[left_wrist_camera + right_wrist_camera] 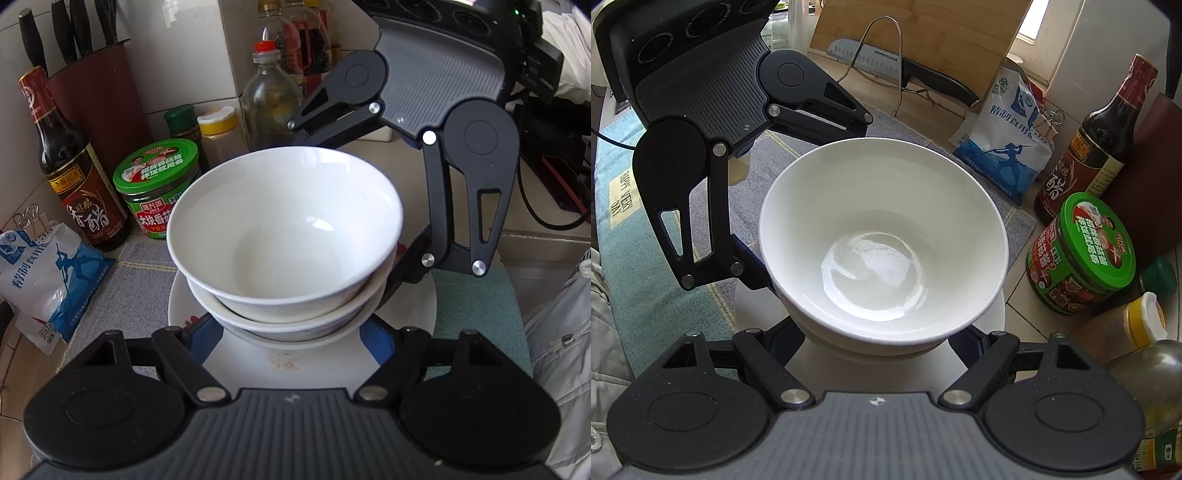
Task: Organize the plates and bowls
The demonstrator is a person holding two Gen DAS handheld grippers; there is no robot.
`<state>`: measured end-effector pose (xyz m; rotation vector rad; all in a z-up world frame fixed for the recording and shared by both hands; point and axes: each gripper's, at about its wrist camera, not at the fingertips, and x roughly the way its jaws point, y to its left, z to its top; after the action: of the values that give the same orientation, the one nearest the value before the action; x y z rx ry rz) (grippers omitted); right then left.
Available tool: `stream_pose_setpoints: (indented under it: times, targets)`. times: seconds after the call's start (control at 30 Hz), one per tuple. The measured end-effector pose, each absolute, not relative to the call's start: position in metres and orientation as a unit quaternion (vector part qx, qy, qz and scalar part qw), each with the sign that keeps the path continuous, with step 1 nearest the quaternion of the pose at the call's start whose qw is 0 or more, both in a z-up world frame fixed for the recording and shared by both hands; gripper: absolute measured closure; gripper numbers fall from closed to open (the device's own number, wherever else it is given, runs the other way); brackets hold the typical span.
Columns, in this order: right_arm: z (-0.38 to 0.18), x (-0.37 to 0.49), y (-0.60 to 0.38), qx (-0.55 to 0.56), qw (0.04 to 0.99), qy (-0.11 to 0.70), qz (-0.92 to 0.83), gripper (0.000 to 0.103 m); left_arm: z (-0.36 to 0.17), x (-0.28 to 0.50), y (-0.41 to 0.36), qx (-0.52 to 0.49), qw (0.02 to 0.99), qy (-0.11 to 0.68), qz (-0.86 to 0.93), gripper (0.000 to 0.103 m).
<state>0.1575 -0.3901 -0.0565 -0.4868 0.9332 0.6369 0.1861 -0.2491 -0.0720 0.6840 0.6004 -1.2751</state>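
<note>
Two grippers flank the stacked white bowls [284, 236] on the plate [295, 365], likely to lift the stack together. The left gripper [291, 332] and right gripper [875, 339] are both spread wide around the stack's base; contact cannot be told.

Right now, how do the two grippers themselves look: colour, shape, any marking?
The left gripper and the right gripper look alike: a grey ribbed body with a small star-like mark, round black discs at both sides, black link arms with silver pins, and dark blue fingers. Seen from the left wrist camera, the right one has triangular cut-outs in its links and black cables behind it.

soft daylight, sharp focus; glare inside the top bowl [875, 266]; fisheye bending and dark corners from 12 round to 12 o'clock.
</note>
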Motion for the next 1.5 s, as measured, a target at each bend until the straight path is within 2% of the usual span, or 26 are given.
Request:
stream_pose_setpoints:
  times: [0.27, 0.3, 0.43, 0.6, 0.8, 1.0, 1.23, 1.5]
  targets:
    - [-0.057, 0.157, -0.390, -0.222, 0.822, 0.438, 0.289, 0.015, -0.073, 0.180, -0.245, 0.306, 0.724, 0.253, -0.564, 0.020]
    - [-0.056, 0.157, -0.391, -0.218, 0.822, 0.439, 0.290, 0.014, -0.072, 0.178, -0.244, 0.305, 0.728, 0.249, -0.561, 0.015]
    - [-0.053, 0.151, -0.391, -0.210, 0.831, 0.429, 0.285, 0.001, -0.067, 0.174, -0.233, 0.283, 0.754, 0.244, -0.540, 0.009]
    - [-0.044, 0.135, -0.385, -0.199, 0.842, 0.428, 0.262, 0.000, -0.058, 0.156, -0.210, 0.261, 0.806, 0.209, -0.488, 0.003]
    - [-0.026, 0.108, -0.366, -0.183, 0.872, 0.424, 0.163, 0.000, -0.042, 0.133, -0.177, 0.216, 0.849, 0.173, -0.450, 0.001]
    - [-0.008, 0.083, -0.346, -0.076, 0.903, 0.422, 0.016, 0.000, -0.021, 0.117, -0.153, 0.153, 0.888, 0.191, -0.388, 0.001]
    - [0.013, 0.047, -0.323, 0.023, 0.910, 0.390, -0.136, 0.000, 0.005, 0.113, -0.128, 0.098, 0.903, 0.261, -0.326, 0.001]
    - [0.036, 0.021, -0.301, 0.039, 0.916, 0.349, -0.194, 0.000, 0.022, 0.105, -0.119, 0.087, 0.900, 0.287, -0.316, 0.001]
